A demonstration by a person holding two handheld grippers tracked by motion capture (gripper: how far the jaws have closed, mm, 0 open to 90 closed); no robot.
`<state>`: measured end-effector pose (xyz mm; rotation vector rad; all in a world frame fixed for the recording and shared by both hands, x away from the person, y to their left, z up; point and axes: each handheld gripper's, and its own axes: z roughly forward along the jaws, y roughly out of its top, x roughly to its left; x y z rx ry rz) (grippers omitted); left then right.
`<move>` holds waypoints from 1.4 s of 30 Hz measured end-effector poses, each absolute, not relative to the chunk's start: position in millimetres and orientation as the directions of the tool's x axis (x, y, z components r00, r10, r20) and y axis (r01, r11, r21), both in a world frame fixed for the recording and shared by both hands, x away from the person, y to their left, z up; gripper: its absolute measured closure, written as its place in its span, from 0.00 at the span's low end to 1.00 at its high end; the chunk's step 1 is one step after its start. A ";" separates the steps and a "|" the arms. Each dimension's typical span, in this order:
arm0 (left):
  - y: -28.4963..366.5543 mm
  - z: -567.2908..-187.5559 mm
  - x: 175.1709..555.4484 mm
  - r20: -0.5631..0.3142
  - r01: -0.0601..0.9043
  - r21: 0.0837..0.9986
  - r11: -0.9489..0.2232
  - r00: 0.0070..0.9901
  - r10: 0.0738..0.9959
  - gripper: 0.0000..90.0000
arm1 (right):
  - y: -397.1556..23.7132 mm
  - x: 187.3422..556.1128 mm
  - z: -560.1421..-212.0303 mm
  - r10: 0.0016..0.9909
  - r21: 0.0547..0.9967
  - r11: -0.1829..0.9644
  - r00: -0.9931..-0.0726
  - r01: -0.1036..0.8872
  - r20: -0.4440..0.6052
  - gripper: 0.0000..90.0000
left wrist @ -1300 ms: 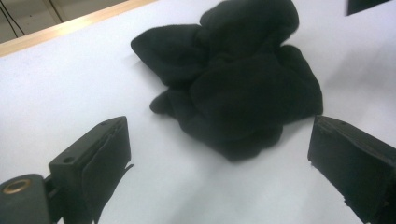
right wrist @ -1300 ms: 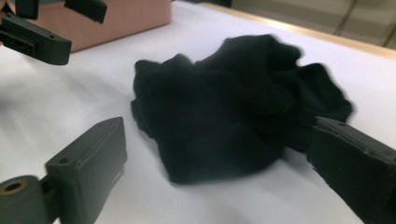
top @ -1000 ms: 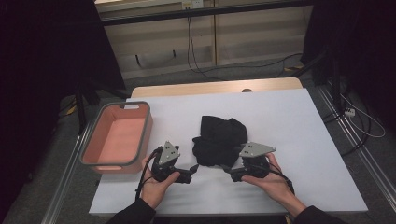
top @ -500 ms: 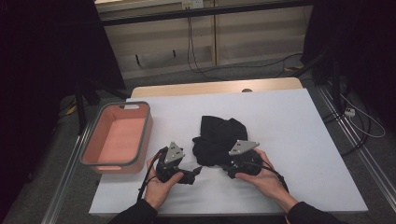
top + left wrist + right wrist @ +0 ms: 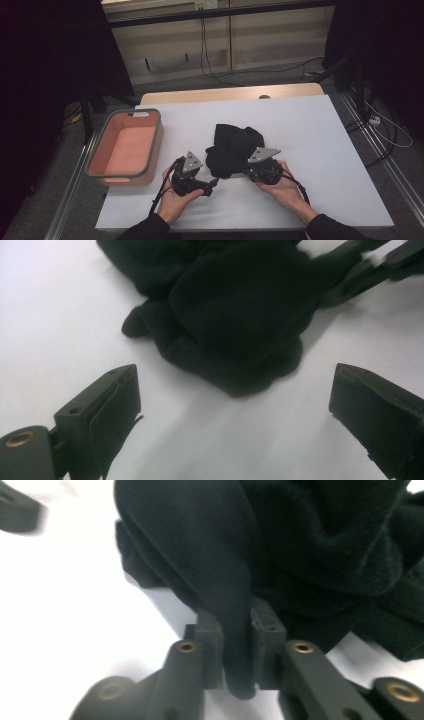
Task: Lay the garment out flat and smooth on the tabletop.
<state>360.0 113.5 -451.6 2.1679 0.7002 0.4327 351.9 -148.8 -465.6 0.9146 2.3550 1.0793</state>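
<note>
A crumpled black cloth (image 5: 233, 148) lies on the white table top (image 5: 320, 135) near its middle. My right gripper (image 5: 246, 172) sits at the cloth's near right edge; its jaws have just been closing, and in the right gripper view a fold of the black cloth (image 5: 235, 630) is pinched between the two pads (image 5: 268, 645). My left gripper (image 5: 212, 187) rests on the table just in front of the cloth's near left edge. In the left gripper view its jaws stand wide apart with bare table between them and the black cloth (image 5: 235, 315) a short way ahead.
A salmon-pink tray (image 5: 98, 162) with a grey rim stands at the table's left edge, nothing visible in it. The table's wooden far edge (image 5: 230, 94) runs behind the white top. Cables trail on the floor to the right.
The right gripper slid left into the cloth's edge and its jaws closed on a fold. The left gripper edged slightly right toward the cloth, still open.
</note>
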 end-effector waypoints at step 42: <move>73.6 -409.5 351.1 -0.084 0.302 0.852 -0.428 0.885 0.458 0.89 | -164.1 344.5 -367.2 0.712 0.938 0.283 -0.700 0.201 -0.065 0.92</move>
